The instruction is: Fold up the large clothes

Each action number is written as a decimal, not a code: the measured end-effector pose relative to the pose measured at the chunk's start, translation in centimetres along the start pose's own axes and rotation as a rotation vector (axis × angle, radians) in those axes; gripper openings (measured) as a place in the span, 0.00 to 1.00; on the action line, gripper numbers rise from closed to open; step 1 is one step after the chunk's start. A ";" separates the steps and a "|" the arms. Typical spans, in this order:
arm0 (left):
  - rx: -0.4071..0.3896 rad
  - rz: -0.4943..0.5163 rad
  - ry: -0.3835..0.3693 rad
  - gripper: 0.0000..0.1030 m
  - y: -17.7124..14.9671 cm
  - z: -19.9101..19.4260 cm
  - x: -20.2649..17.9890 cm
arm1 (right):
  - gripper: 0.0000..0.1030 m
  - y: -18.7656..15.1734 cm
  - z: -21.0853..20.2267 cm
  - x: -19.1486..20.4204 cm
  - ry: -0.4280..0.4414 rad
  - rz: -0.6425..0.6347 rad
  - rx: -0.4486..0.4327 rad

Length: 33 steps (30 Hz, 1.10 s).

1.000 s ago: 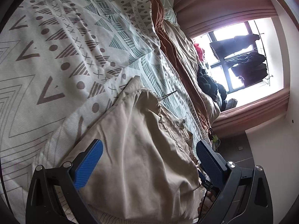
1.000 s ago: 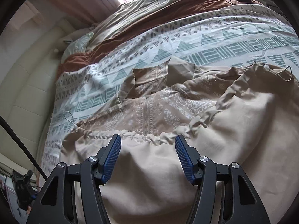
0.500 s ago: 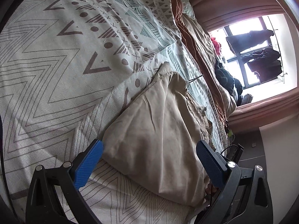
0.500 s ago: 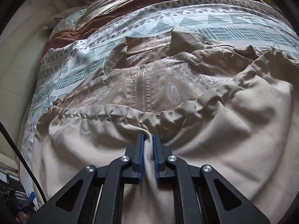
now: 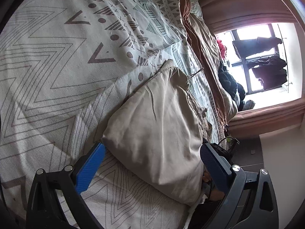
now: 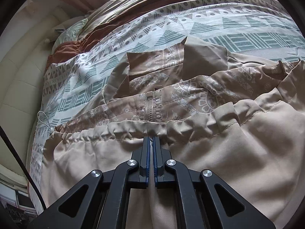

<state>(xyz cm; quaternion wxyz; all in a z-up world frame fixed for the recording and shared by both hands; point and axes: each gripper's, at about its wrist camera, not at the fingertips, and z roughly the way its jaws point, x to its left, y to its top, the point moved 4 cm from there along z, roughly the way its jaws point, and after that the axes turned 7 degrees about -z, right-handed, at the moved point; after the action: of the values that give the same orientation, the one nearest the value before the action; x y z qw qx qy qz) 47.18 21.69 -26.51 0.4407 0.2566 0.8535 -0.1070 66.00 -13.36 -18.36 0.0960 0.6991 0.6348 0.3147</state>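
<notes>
A large beige jacket (image 6: 219, 152) lies spread on the bed, its paisley lining (image 6: 190, 95) and zipper (image 6: 150, 112) showing beyond a gathered drawstring hem. My right gripper (image 6: 152, 140) is shut on a pinch of the beige fabric just below that hem. In the left wrist view the same jacket (image 5: 158, 129) lies as a bunched beige mass on the bedspread. My left gripper (image 5: 150, 152) stands open, its blue pads on either side of the jacket's near corner and not pressing it.
The patterned bedspread (image 5: 66, 66) covers the bed, with brown and tan blankets (image 6: 171, 2) piled at the far side. A window (image 5: 266, 63) with dark clothes hanging stands beyond the bed. A padded headboard (image 6: 21, 76) runs along the left. A thin cord (image 6: 43, 120) lies by the hem.
My right gripper went from open over the hem to shut on the beige fabric and moved lower and closer. The left gripper slid back toward the jacket's near corner and stayed open.
</notes>
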 end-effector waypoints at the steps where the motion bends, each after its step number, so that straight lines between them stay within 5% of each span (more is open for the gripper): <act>1: 0.005 -0.019 -0.019 0.98 -0.1 -0.1 0.1 | 0.00 0.0 0.0 0.0 0.000 0.002 0.003; 7: 0.056 -0.075 -0.088 0.98 -1.5 0.2 -0.1 | 0.00 0.2 -0.4 -0.1 0.019 0.025 0.015; 16: 0.013 -0.114 0.020 0.87 -1.0 3.0 1.2 | 0.00 0.0 -0.2 -0.4 0.032 0.039 0.016; 23: -0.027 -0.114 0.019 0.83 1.0 4.8 1.0 | 0.00 0.0 -0.2 -0.4 0.029 0.045 0.012; 29: -0.035 -0.011 -0.189 0.83 1.0 2.1 -2.4 | 0.00 -0.1 -0.2 -0.3 0.026 0.038 0.008; 33: -0.018 0.095 -0.208 0.83 0.4 1.5 -4.3 | 0.00 -0.2 -0.3 -0.3 0.020 0.035 0.004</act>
<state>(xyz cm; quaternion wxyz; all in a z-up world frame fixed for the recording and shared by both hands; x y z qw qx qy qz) 50.50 19.97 -23.90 0.5337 0.2802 0.7910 -0.1045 65.70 -13.66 -18.29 0.0830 0.7071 0.6241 0.3219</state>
